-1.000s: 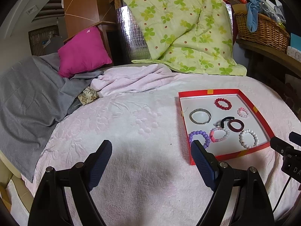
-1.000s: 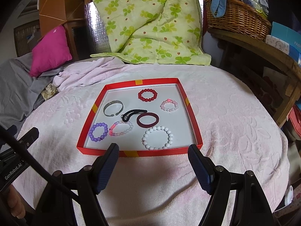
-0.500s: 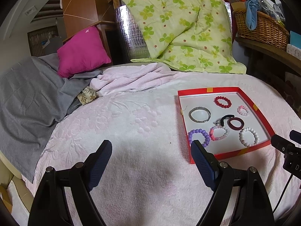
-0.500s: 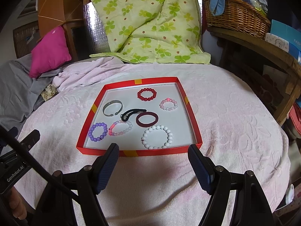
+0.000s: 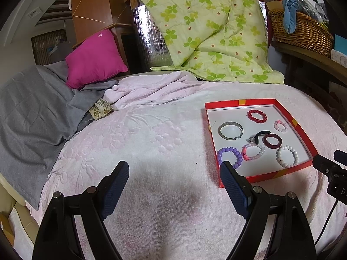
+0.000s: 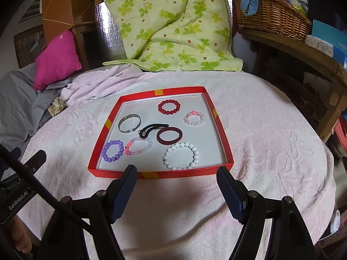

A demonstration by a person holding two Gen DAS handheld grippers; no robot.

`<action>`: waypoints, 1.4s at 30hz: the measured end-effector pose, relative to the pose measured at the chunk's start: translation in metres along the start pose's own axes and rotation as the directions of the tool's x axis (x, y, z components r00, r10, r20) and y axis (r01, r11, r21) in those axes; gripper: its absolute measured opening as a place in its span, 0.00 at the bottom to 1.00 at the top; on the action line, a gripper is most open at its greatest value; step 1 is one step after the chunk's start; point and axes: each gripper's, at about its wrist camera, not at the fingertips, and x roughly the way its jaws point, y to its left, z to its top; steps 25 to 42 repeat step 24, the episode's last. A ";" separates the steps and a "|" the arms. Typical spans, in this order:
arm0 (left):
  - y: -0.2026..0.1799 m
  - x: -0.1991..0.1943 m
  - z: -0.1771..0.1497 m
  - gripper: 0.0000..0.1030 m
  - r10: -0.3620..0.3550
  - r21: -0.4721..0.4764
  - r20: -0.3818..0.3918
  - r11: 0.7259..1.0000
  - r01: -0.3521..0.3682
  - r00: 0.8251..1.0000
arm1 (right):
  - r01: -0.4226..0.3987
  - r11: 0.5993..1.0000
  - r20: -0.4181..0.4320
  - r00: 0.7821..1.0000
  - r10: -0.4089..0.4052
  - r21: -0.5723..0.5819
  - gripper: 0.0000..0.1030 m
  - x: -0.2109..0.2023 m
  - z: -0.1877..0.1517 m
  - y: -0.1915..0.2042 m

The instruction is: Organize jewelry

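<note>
Over the pink towel, near the front rim of the red tray (image 6: 160,175), the right gripper (image 6: 176,176) is hovering with fingers spread apart and empty, and the left gripper (image 5: 174,172) is doing likewise off the tray's left side. Compared with a second ago, the tray is sitting slightly lower in both views, while the bracelets are lying unmoved inside it, white beaded bracelet (image 6: 180,156) nearest the front rim, so the sorting is showing no progress. "GenRobot.AI" is reading on the left gripper's body (image 6: 18,201).

The left wrist camera looks forward and down over the pink bedspread (image 5: 151,134), the red tray (image 5: 239,102) off to its right. The right wrist camera (closer in) faces that tray (image 6: 160,175) squarely from its near edge. Both share tray, bedspread and green quilt (image 5: 208,28).
</note>
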 end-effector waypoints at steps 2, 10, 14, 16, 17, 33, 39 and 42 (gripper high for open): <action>0.000 0.000 0.000 0.83 0.002 0.002 0.000 1.000 -0.002 1.000 | -0.002 1.000 -0.002 1.000 0.002 0.002 0.76 0.000 0.000 0.000; 0.000 0.000 0.000 0.83 0.000 0.002 -0.001 1.000 0.000 1.000 | -0.003 1.000 -0.003 1.000 0.003 0.003 0.76 0.000 0.000 -0.001; 0.000 0.000 0.000 0.83 0.002 0.004 0.001 1.000 -0.002 1.000 | -0.003 1.000 -0.002 1.000 0.003 0.004 0.76 0.000 0.000 -0.002; 0.001 0.000 0.000 0.83 0.000 0.004 0.001 1.000 0.000 1.000 | -0.003 1.000 -0.003 1.000 0.003 0.006 0.76 0.000 0.000 -0.002; 0.000 0.000 0.000 0.83 0.001 0.005 0.002 1.000 -0.001 1.000 | -0.003 1.000 -0.003 1.000 0.004 0.006 0.76 0.000 0.000 -0.002; -0.005 0.003 -0.002 0.83 -0.022 0.026 0.002 0.999 0.022 1.000 | 0.002 1.000 0.000 1.000 -0.002 0.002 0.76 0.000 0.000 -0.002; -0.005 0.003 -0.002 0.83 -0.022 0.026 0.002 0.999 0.022 1.000 | 0.002 1.000 0.000 1.000 -0.002 0.002 0.76 0.000 0.000 -0.002; -0.005 0.003 -0.002 0.83 -0.022 0.026 0.002 0.999 0.022 1.000 | 0.002 1.000 0.000 1.000 -0.002 0.002 0.76 0.000 0.000 -0.002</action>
